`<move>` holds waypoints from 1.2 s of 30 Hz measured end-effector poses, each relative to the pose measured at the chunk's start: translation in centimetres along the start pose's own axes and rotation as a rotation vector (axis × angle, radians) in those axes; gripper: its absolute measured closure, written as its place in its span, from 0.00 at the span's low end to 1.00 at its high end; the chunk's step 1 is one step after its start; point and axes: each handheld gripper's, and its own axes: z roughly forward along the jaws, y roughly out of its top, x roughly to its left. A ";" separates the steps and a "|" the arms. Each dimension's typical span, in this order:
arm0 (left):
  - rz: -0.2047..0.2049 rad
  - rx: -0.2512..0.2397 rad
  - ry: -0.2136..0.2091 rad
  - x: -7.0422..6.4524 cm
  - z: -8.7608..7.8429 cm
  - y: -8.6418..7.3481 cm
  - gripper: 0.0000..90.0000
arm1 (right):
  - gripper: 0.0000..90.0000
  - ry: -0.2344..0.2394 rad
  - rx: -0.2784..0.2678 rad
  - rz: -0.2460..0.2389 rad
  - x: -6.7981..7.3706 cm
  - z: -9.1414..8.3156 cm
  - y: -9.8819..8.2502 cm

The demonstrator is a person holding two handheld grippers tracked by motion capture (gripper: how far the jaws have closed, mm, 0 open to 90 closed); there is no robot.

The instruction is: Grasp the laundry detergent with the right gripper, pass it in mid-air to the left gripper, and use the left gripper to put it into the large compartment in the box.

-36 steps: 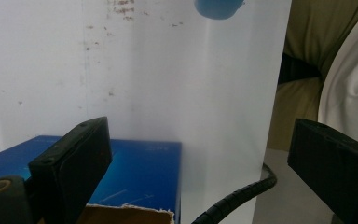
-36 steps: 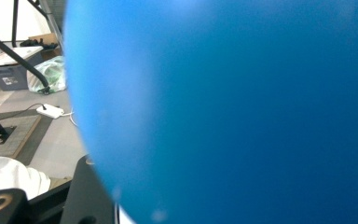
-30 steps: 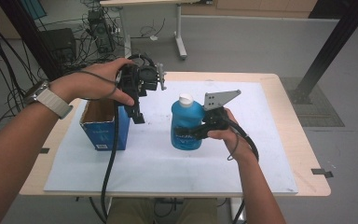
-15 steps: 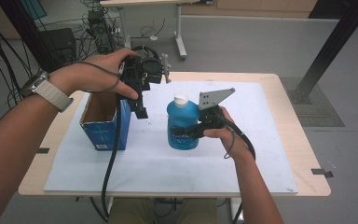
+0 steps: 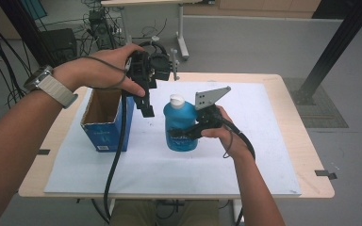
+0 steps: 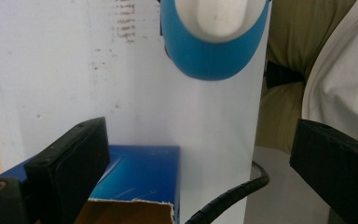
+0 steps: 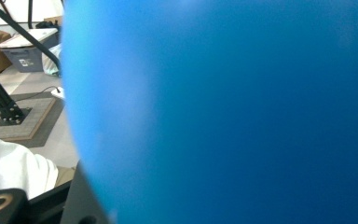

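Two grippers are working over a white sheet (image 5: 245, 155) covering the table (image 5: 306, 155). At the left, an open-topped blue cardboard box (image 5: 104, 123) is standing near the sheet's left edge. Just right of it and above, the left gripper (image 5: 146, 107) is hanging released, its jaws spread wide with nothing between them, pointing down between the box and the bottle. At the centre, a blue bottle (image 5: 180, 126) with a white cap (image 5: 176, 100) is standing upright on the sheet. The right gripper (image 5: 185, 134) is grasping the bottle's body from the right, jaws clenched across its lower half. Risk noted: the grip is sitting low on a rounded body, so a tilt or lift could let the bottle swing or slip. The left gripper, descending toward the cap, could knock the bottle or catch the box edge.
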 end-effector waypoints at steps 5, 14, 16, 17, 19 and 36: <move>0.004 0.002 -0.001 0.0 -0.2 0.3 0.06 | 0.49 0.011 0.008 -0.004 -0.1 0.3 0.0; 0.011 0.003 -0.015 -0.2 -0.7 1.0 0.06 | 0.49 0.016 0.011 -0.002 -0.2 0.6 0.4; 0.012 0.000 -0.013 -0.2 -0.7 1.2 0.06 | 0.49 0.019 0.016 -0.006 -0.2 0.7 0.4; 0.013 0.003 -0.010 -0.2 -0.7 1.2 0.06 | 0.49 0.021 0.017 -0.008 -0.2 0.8 0.5; 0.014 0.003 -0.009 -0.2 -0.7 1.4 0.06 | 0.49 0.024 0.017 -0.006 -0.1 0.9 0.5; 0.032 -0.001 -0.004 -0.3 -1.0 2.8 0.07 | 0.49 0.033 0.019 -0.007 -0.3 1.3 0.8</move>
